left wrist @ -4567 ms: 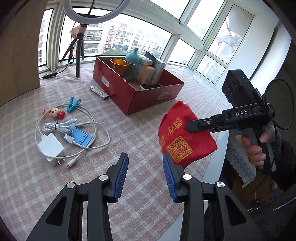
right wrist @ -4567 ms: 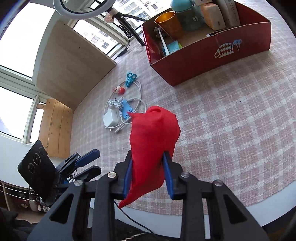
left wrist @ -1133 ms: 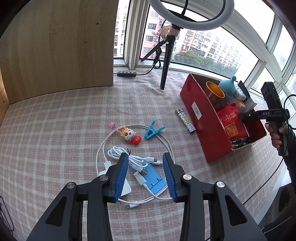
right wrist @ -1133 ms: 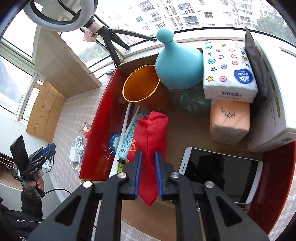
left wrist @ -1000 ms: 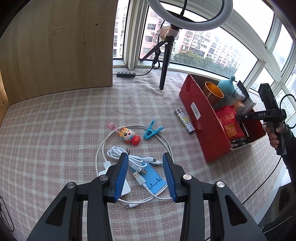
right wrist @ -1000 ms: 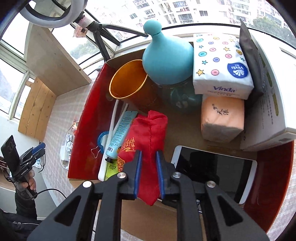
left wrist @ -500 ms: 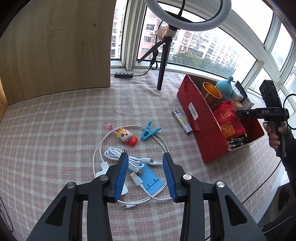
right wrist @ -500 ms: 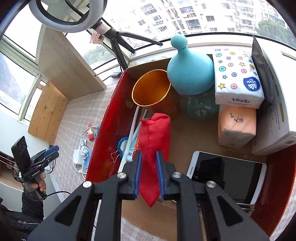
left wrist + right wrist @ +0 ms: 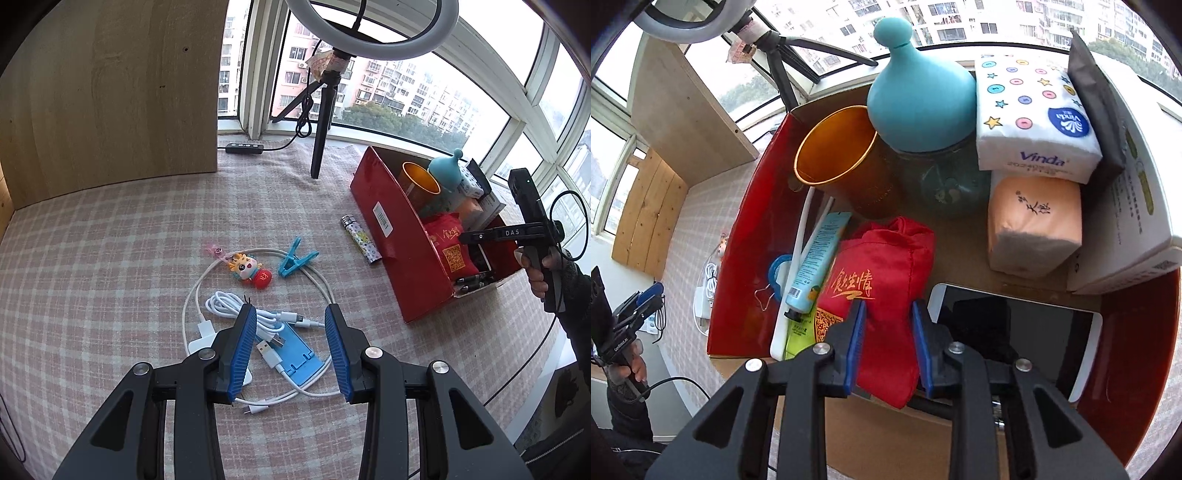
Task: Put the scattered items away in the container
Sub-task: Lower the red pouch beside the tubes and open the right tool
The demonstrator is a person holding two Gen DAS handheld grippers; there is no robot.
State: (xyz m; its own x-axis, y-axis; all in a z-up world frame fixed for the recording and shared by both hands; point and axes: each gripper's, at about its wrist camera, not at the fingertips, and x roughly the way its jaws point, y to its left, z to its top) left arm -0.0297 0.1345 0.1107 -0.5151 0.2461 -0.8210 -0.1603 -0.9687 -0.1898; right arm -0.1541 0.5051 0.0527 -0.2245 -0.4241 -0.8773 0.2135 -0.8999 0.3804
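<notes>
1. Right gripper (image 9: pixel 885 343) pitched steeply down over the near end of the red cardboard box (image 9: pixel 738 258); jaws opening, the red drawstring pouch (image 9: pixel 886 273) between the blue pads, its lower end seeming still touched by them.
2. Pouch lying on the box floor, between a toothpaste tube (image 9: pixel 816 258) on its left and a white tablet (image 9: pixel 1015 325) on its right, just in front of the gold cup (image 9: pixel 838 158) and the teal-lidded jar (image 9: pixel 919 99).
3. Far right corner of the box packed with a Vinda tissue pack (image 9: pixel 1034 110), a peach tissue pack (image 9: pixel 1034 221) and a white carton (image 9: pixel 1137 192); little bare floor left besides the strip in front of the pouch.
4. Left gripper (image 9: pixel 290 347) angled down above the checked tablecloth (image 9: pixel 110 258), jaws partly open and holding nothing.
5. Under and ahead of it, in the middle of the cloth: a blue phone stand (image 9: pixel 299 354), coiled white cables (image 9: pixel 229 301), a white charger (image 9: pixel 199 341).
6. Farther on, a small cartoon figurine (image 9: pixel 249 267) and a blue clothes peg (image 9: pixel 295 256), apart from each other.
7. Patterned lighter (image 9: pixel 360 238) just beside the box's long outer wall.
8. Ring-light tripod (image 9: pixel 321 133) at the cloth's far edge; wooden panel (image 9: pixel 110 92) at the far left corner; broad open cloth on the left side.
</notes>
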